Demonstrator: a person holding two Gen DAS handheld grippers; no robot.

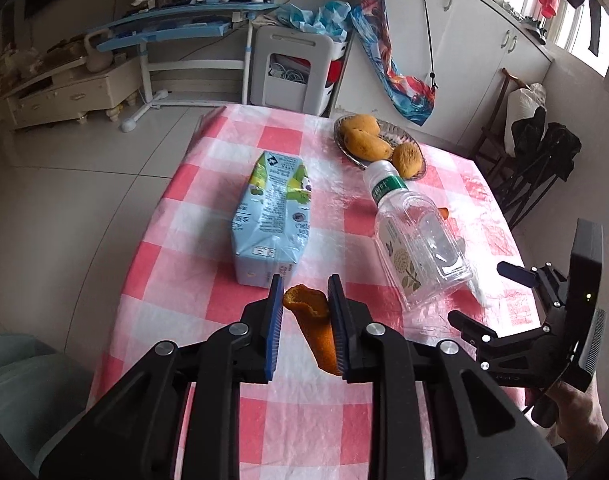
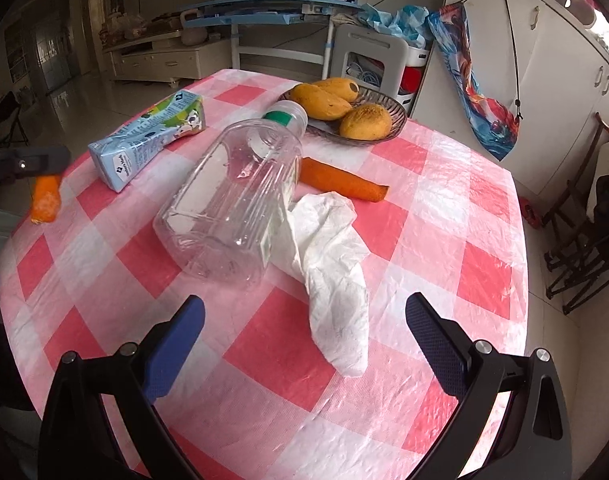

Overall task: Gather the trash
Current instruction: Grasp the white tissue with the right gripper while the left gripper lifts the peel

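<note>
My left gripper (image 1: 305, 295) is shut on a curled piece of orange peel (image 1: 313, 320), lifted off the checked tablecloth (image 1: 304, 408). The same peel (image 2: 45, 199) hangs at the left edge of the right wrist view. A light blue milk carton (image 1: 270, 216) lies just beyond the left gripper. An empty clear plastic bottle (image 2: 232, 196) lies on its side mid-table. A crumpled white tissue (image 2: 336, 280) lies against it, with another strip of orange peel (image 2: 342, 184) behind. My right gripper (image 2: 304, 316) is open, low over the cloth, with the tissue's near end between its fingers.
A glass dish (image 2: 392, 118) holding three mangoes (image 2: 364, 122) stands at the far side of the table. Behind it are a white stool (image 1: 292, 68), a blue desk (image 1: 176, 28) and white cabinets (image 1: 484, 60). A dark folding chair (image 2: 584, 248) stands at the table's right.
</note>
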